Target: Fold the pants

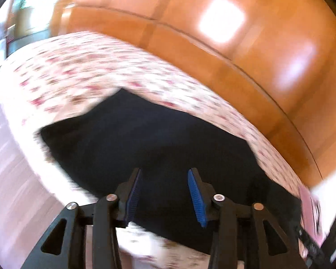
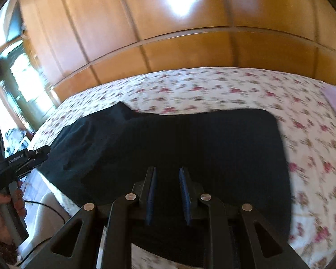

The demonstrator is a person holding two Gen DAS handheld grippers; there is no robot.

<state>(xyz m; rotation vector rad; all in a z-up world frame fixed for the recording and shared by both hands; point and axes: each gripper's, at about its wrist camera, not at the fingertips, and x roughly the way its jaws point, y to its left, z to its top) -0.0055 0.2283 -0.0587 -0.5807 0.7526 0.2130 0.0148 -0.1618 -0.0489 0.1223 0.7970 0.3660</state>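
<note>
Ahead of both sets of jaws, the pants (image 2: 179,157) lie dark and fairly flat on the bed (image 2: 235,89). Left gripper (image 1: 164,198): jaws stand apart at a middling gap, nothing between the pads (image 1: 197,199); the cloth lies beyond and below the tips, untouched as far as blur allows. Its handle, gripped by a hand (image 2: 4,215), shows at the left edge of the right view. Right gripper (image 2: 168,195): jaws narrow, a slim gap visible, no cloth between them; the pants spread ahead and to both sides. Judgement: the garment forms a compact slab with one squared edge to the right and a looser, wrinkled end to the left, so at least one fold appears made. Further folding and tidying of the left end likely remain.
</note>
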